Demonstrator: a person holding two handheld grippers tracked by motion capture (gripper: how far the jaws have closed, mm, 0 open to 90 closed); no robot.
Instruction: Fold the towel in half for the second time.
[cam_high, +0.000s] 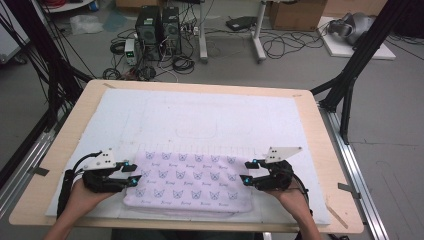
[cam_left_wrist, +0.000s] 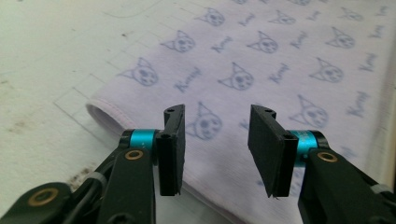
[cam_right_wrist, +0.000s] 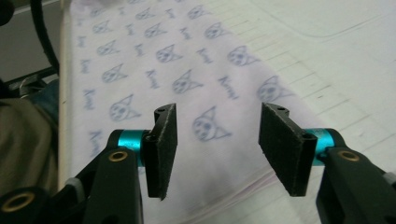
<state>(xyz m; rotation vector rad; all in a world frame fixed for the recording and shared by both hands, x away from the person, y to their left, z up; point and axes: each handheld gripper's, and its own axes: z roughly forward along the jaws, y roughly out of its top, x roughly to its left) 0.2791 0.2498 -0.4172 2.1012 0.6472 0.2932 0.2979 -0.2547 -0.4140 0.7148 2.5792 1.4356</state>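
**Both tools stand open at the ends of the folded cloth**

From the high view, the folded pale lilac cloth printed with small cat faces (cam_high: 187, 181) lies flat on the white padded mat (cam_high: 200, 120) that covers the light wooden worktop (cam_high: 330, 150), close to the person's edge. The left tool (cam_high: 134, 174) sits at the cloth's left end and the right tool (cam_high: 247, 171) at its right end, each pointing inward. To do this well, I'd keep the two hands level with each other so the fold stays square, and draw them straight outward rather than up through the fabric.

In the left gripper view, the left tool (cam_left_wrist: 216, 149) has its jaws parted with nothing between them; the cat-print cloth (cam_left_wrist: 280, 70) lies beneath and beyond, its rounded folded edge (cam_left_wrist: 100, 114) resting on the mat. The pads clear the fabric, so I judge no layer should drag along if the hand backs off low and straight.

In the right gripper view, the right tool (cam_right_wrist: 217, 151) is likewise parted and empty, hovering over the cloth (cam_right_wrist: 187, 74) near its edge. If another fold follows, I'd take a bite at a corner, catching every layer.
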